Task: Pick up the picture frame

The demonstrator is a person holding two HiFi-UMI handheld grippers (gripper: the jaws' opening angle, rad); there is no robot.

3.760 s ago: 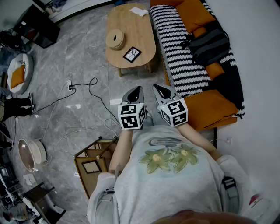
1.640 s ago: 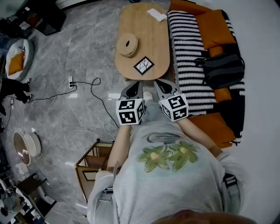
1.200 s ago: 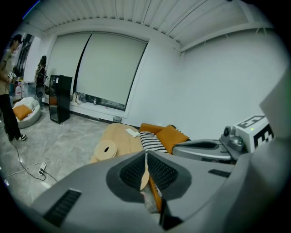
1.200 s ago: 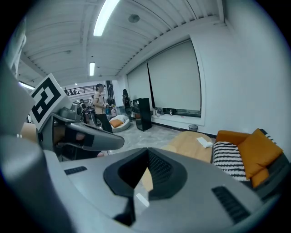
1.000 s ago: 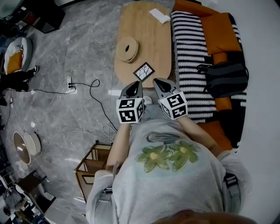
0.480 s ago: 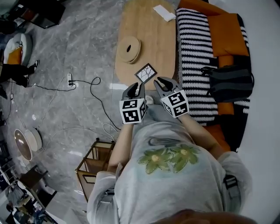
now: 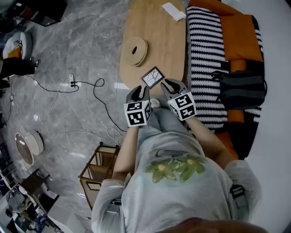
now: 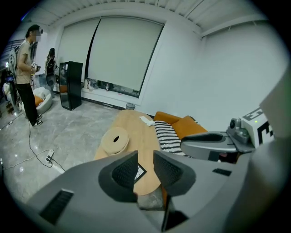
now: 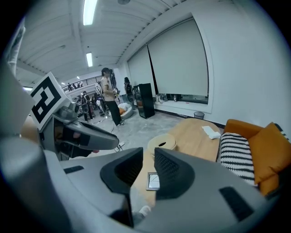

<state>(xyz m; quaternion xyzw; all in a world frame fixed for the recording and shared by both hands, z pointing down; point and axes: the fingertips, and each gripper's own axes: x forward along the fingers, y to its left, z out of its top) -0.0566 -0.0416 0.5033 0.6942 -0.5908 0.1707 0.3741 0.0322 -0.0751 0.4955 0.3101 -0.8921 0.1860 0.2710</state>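
The picture frame (image 7: 153, 77), small, dark-rimmed, with a white cracked pattern, lies flat near the close end of the oval wooden table (image 7: 159, 41). My left gripper (image 7: 141, 92) and right gripper (image 7: 172, 86) hover side by side just short of it. Both sets of jaws are opening, with nothing between them. In the left gripper view the frame (image 8: 138, 173) shows through the gap beyond the left gripper (image 8: 145, 167). In the right gripper view the frame (image 9: 153, 181) lies below the gap of the right gripper (image 9: 148, 169).
A round wooden disc (image 7: 135, 51) and a white paper (image 7: 174, 11) lie further along the table. A sofa with a striped blanket (image 7: 207, 59) and a black bag (image 7: 241, 88) stands at the right. Cables (image 7: 91, 86) cross the floor; a person (image 8: 25, 77) stands far left.
The table has come closer in the head view and both grippers have sunk toward the frame. Their jaws, shut a second ago, now stand apart.
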